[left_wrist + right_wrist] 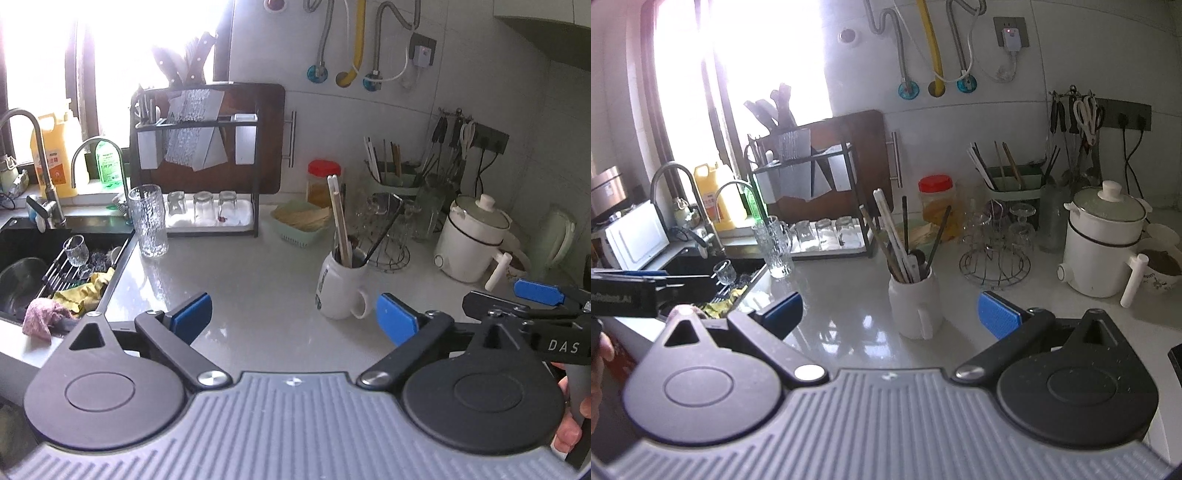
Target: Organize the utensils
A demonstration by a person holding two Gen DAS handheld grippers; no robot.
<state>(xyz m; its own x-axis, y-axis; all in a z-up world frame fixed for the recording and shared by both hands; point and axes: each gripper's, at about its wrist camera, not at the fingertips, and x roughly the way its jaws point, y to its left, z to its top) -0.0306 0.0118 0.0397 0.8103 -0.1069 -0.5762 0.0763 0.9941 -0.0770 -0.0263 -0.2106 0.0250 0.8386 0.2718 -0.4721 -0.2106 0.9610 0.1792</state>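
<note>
Left gripper (293,319) is hanging spread wide over the countertop (258,280), nothing between its blue pads. Right gripper (890,314) is gaping too, empty. Just ahead, the white mug (916,302) is standing upright, packed with chopsticks (892,236) and spoons. The glass rack (995,254) is sitting beyond it.

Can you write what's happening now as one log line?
left gripper: open, empty | right gripper: open, empty | white ceramic mug: upright on counter, holds chopsticks
</note>
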